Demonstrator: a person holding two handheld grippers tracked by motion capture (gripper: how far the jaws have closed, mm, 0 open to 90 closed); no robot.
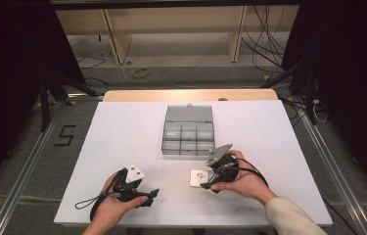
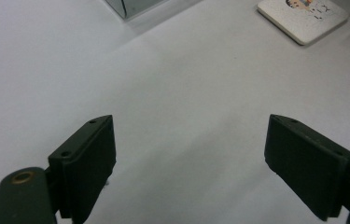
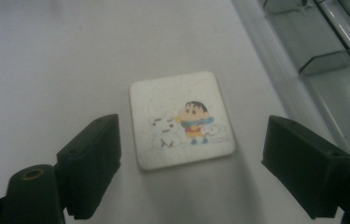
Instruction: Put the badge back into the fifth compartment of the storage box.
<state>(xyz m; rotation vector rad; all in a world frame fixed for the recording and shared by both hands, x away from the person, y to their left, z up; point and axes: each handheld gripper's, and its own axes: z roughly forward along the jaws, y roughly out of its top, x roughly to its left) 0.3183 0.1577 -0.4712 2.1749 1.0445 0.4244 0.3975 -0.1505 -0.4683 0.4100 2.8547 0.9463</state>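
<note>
A white table (image 1: 122,147) has lots of bare room on the left and right sides. A clear plastic box (image 1: 188,131) with its lid up sits near the far middle. A small white square tile (image 3: 180,119) with a cartoon child on it lies flat just in front of the box.

The right gripper (image 3: 189,163) hangs over the tile, jaws wide apart, holding nothing. The left gripper (image 2: 189,163) sits near the front edge, jaws wide apart too, over bare table. In its view the tile's far corner is cut off.

Square white cartoon coaster (image 3: 182,120) flat on table (image 1: 122,142) — near clear compartment box (image 1: 188,131) — lid open
</note>
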